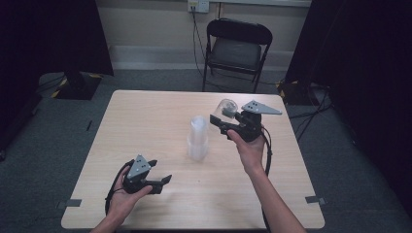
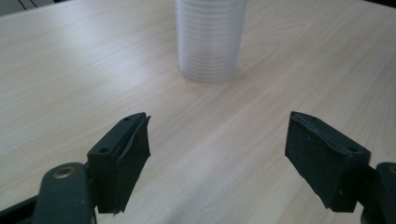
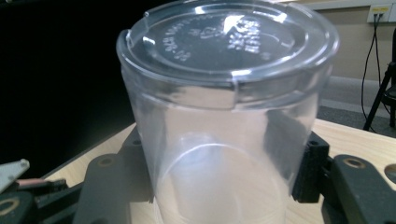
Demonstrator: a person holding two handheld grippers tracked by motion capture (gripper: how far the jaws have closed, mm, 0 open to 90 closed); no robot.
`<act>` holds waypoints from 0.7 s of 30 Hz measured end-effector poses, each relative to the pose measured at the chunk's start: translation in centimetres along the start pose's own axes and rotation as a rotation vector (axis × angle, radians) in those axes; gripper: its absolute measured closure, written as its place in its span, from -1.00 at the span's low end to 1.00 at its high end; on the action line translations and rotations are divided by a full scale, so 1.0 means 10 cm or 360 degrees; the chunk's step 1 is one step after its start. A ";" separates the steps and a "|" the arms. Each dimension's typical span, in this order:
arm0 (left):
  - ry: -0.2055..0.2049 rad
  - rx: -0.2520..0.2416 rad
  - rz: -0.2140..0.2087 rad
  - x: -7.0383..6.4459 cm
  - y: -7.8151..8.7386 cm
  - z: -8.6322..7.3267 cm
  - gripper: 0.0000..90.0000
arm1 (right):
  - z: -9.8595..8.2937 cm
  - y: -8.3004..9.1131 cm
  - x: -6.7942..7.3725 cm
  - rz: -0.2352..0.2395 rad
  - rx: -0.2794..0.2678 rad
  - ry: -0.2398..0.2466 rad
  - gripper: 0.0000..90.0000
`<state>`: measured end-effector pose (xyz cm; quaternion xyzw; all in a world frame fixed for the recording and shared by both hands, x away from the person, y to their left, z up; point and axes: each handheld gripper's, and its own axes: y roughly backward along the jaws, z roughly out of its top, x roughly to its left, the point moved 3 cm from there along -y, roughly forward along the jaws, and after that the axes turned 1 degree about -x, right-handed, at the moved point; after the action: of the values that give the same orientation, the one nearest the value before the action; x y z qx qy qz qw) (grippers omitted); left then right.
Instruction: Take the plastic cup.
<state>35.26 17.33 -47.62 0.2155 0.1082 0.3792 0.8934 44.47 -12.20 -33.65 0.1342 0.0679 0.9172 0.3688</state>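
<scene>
Gripping clear cup [image 3: 224,135], right gripper [image 1: 227,122] raised beside cup stack [image 1: 197,138].

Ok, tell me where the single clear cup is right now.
In the high view the clear cup is held off the table in the right gripper, just right of the cup stack at the table's middle.

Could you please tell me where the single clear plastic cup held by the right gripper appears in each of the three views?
High view: clear cup right of centre, clamped in the right gripper.
Left gripper view: not in it.
Right gripper view: centre, between the jaws.
Shared landmark: the wooden table.
</scene>
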 end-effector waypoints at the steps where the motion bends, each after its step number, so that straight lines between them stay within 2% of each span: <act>1: 0.0024 0.0003 -0.0015 0.01 0.00 0.00 -0.52 | -0.01 0.02 0.00 -0.0005 0.0005 0.0002 -0.12; 3: 0.0064 0.0003 -0.0047 0.01 0.00 0.00 -0.51 | -0.03 0.05 -0.01 -0.0008 0.0011 0.0005 -0.12; 6: 0.0082 -0.0007 -0.0042 0.00 0.01 0.03 -0.48 | -0.08 0.10 -0.02 -0.0017 0.0026 -0.0004 -0.12; 8: 0.0098 -0.0035 -0.0044 -0.01 0.02 0.07 -0.49 | -0.12 0.13 -0.03 -0.0004 0.0037 -0.0037 -0.12; 10: 0.0141 -0.0057 -0.0046 -0.02 0.03 0.13 -0.49 | -0.16 0.16 -0.03 -0.0017 0.0042 -0.0048 -0.12; 12: 0.0156 -0.0073 -0.0058 -0.03 0.03 0.16 -0.50 | -0.20 0.18 -0.03 -0.0011 0.0049 -0.0061 -0.12; 17: 0.0141 -0.0088 -0.0100 -0.08 -0.01 0.22 -0.52 | -0.29 0.24 -0.01 -0.0008 0.0078 -0.0079 -0.12; 18: 0.0117 -0.0086 -0.0092 -0.10 -0.01 0.24 -0.56 | -0.32 0.24 0.00 -0.0008 0.0084 -0.0084 -0.12; 21: 0.0116 -0.0105 -0.0072 -0.15 -0.03 0.31 -0.65 | -0.39 0.26 0.02 0.0016 0.0114 -0.0095 -0.12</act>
<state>35.51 15.15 -44.94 0.1696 0.1331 0.3697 0.9038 41.47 -14.05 -36.76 0.1748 0.0889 0.9117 0.3611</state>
